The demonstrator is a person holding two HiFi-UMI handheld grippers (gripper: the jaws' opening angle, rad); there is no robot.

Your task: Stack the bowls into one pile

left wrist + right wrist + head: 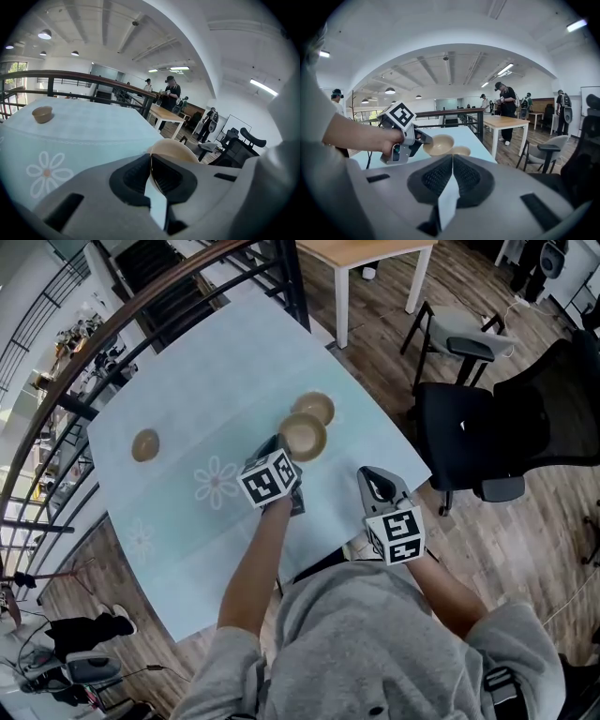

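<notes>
We note the left gripper [284, 444] pinching the rim of a tan bowl [304, 435], its jaws pressed onto the thin wall. The bowl is held tilted, just beside a second tan bowl [315, 407] that sits on the pale blue floral tablecloth [187, 381]. A third bowl [145, 444] sits well apart, toward the cloth's left side, and the right gripper [373, 479] hangs by the table's near edge with its jaws pressed together on nothing.

Open tabletop [216, 362] btwn lone left bowl [145, 444] & right-edge bowl [315, 407]; railing [122, 313] along far side
</notes>
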